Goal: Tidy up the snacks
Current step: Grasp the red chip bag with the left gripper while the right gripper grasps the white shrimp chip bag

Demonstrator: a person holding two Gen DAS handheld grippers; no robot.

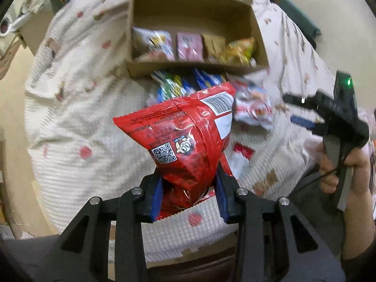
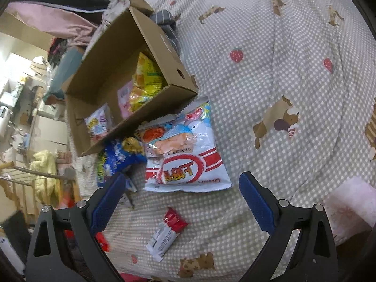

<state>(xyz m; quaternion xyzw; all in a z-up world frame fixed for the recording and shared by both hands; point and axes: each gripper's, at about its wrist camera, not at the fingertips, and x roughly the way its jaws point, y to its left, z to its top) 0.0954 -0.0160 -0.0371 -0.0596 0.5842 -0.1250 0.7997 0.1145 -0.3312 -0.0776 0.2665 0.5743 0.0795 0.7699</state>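
Note:
My left gripper is shut on a red snack bag and holds it above the bed, short of the cardboard box. The box holds several snack packs, among them a yellow one. A white and red shrimp chip bag and a blue bag lie in front of the box. A small red and white bar lies between the fingers of my right gripper, which is open and empty above it. The right gripper also shows in the left wrist view.
The bed has a checked cover with strawberry and dog prints. A pink soft object lies at the right. Cluttered furniture and a drying rack stand beyond the bed's left edge.

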